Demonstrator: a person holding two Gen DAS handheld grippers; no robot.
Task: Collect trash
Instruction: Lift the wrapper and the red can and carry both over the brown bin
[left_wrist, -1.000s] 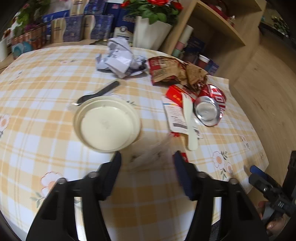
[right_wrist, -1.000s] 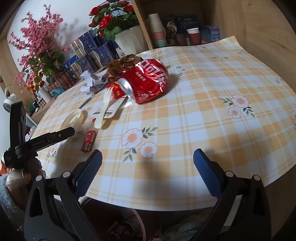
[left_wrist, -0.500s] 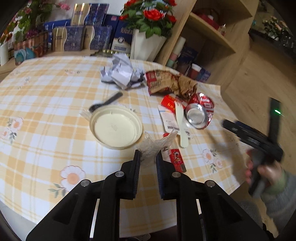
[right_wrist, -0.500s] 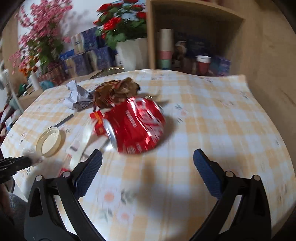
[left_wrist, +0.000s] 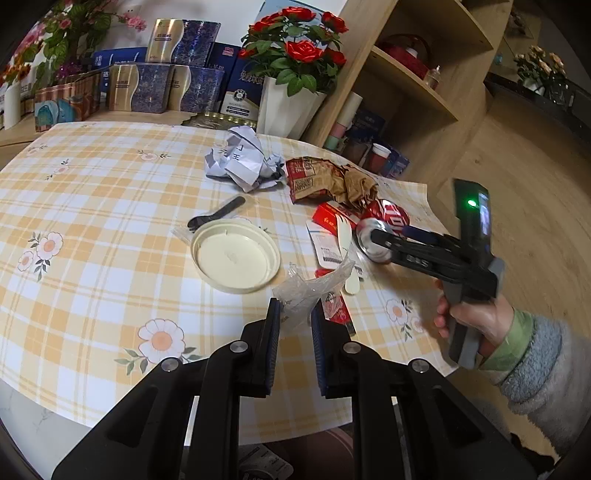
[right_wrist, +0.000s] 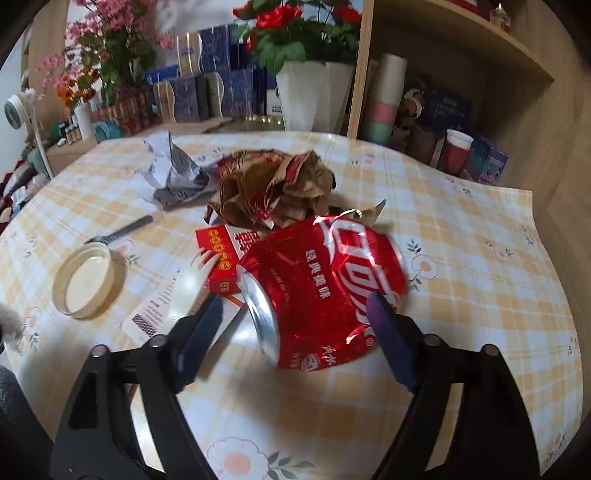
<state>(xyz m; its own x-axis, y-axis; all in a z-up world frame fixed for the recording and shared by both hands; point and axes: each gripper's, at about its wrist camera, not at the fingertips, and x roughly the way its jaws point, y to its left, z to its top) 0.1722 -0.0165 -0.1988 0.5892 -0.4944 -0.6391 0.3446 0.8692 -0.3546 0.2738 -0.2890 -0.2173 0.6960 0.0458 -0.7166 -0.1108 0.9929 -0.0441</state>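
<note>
My left gripper (left_wrist: 294, 317) is shut on a clear crumpled plastic wrapper (left_wrist: 314, 286) and holds it above the table's near edge. My right gripper (right_wrist: 295, 317) is open, its fingers on either side of a crushed red soda can (right_wrist: 325, 291) lying on the checked tablecloth; the can (left_wrist: 384, 229) also shows in the left wrist view. Around it lie a brown paper bag (right_wrist: 273, 188), crumpled white paper (left_wrist: 240, 158), a red box (right_wrist: 221, 254), a white plastic fork (left_wrist: 347, 251), a black spoon (left_wrist: 218, 214) and a round cream lid (left_wrist: 236, 258).
A white vase of red roses (left_wrist: 288, 99), blue and gold boxes (left_wrist: 166, 81) and a wooden shelf with cups (right_wrist: 458, 151) stand behind the table. A small red packet (left_wrist: 338, 310) lies near the left gripper. A bin is partly visible below the table edge (left_wrist: 266, 461).
My left gripper has shut on the plastic wrapper and pulled back with it. My right gripper has moved in toward the can and now straddles it.
</note>
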